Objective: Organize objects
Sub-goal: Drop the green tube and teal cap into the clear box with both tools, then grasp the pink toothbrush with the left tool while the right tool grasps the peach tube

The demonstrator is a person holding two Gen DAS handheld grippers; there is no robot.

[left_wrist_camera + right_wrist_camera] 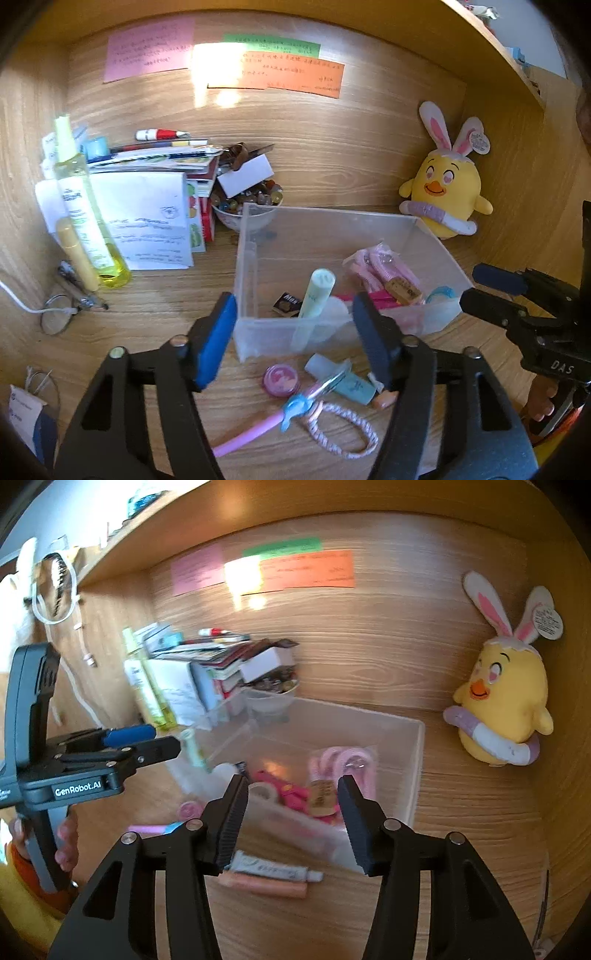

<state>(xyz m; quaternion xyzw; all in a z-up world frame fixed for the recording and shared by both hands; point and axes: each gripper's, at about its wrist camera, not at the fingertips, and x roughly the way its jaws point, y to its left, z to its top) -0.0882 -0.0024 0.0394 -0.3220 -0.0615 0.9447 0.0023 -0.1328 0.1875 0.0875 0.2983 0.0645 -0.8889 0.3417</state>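
Observation:
A clear plastic bin (251,258) sits on the wooden desk and holds a pale green tube (316,293), a pink packet (380,264) and small pink items. My left gripper (295,332) is open and empty, hovering at the bin's near wall. In front of the bin lie a pink round tin (281,379), a pink pen (255,430), a braided hair tie (343,428) and a teal tube (341,378). My right gripper (291,819) is open and empty above the bin's (415,760) near corner. A white tube (273,871) and a peach stick (262,884) lie below it.
A yellow bunny-eared chick plush (445,192) stands at the back right. A stack of books and papers (147,206), a yellow spray bottle (85,206) and a bowl of beads (251,206) crowd the back left. Glasses (55,314) lie at left. Sticky notes (147,48) are on the back panel.

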